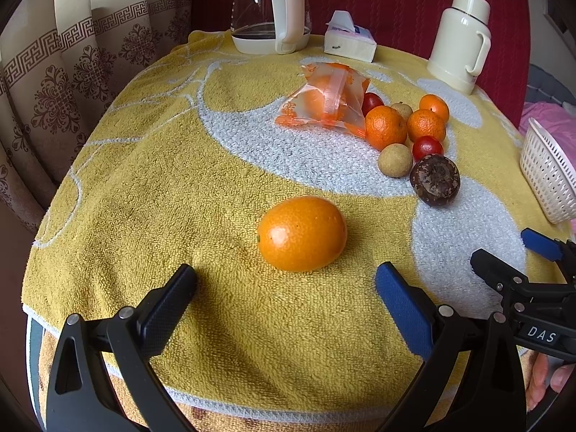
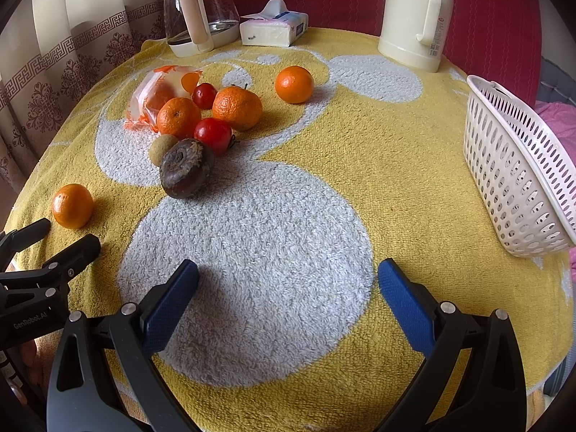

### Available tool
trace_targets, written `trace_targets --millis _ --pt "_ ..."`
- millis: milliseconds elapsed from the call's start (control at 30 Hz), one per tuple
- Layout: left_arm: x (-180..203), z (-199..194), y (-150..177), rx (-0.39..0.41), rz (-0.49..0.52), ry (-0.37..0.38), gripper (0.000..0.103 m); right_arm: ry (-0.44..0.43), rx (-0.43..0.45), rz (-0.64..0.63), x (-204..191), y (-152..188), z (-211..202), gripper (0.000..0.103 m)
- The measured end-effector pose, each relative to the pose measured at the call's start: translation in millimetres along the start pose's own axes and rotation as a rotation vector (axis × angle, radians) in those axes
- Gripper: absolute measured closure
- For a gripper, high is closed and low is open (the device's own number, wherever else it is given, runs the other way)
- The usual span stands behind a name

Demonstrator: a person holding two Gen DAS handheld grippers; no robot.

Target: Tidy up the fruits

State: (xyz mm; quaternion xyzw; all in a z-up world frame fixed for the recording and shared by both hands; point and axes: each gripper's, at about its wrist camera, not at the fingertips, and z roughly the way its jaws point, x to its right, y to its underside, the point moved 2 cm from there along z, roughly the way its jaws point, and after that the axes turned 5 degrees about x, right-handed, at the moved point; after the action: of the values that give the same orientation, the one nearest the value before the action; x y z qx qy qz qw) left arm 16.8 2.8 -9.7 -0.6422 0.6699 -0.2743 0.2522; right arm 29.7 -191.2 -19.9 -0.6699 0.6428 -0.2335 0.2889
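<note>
My left gripper [image 1: 286, 282] is open and empty just short of a lone kumquat [image 1: 301, 233] on the yellow towel; the kumquat also shows in the right wrist view [image 2: 72, 206]. Farther off lies a cluster: mandarins [image 1: 386, 127], cherry tomatoes [image 1: 427, 147], a longan [image 1: 395, 160], a dark round fruit [image 1: 435, 180] and a bagged orange [image 1: 324, 100]. My right gripper [image 2: 288, 282] is open and empty over a white towel patch, the dark fruit [image 2: 186, 169] ahead to its left. The white basket [image 2: 518, 165] lies tipped at the right.
A glass kettle [image 2: 198, 10], a tissue pack [image 2: 273, 28] and a cream thermos [image 2: 414, 18] stand along the table's far edge. Curtains hang at the left, a red chair back behind. The other gripper shows at each view's side edge.
</note>
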Motion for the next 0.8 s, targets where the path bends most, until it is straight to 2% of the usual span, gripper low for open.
trace_targets --millis 100,400,800 --pt "-4.7 -5.1 -1.2 0.021 -0.020 0.011 0.005 -0.011 0.026 0.026 4.7 -2.9 -5.6 0.002" --pt "-15.0 -17.4 -17.7 0.089 -0.036 -0.018 0.005 -0.014 0.156 0.051 12.3 -16.5 -38.5 0.002" --pt "-15.3 -18.3 -25.8 0.109 -0.037 -0.020 0.005 -0.039 0.226 0.064 16.1 -23.6 -51.3 0.002"
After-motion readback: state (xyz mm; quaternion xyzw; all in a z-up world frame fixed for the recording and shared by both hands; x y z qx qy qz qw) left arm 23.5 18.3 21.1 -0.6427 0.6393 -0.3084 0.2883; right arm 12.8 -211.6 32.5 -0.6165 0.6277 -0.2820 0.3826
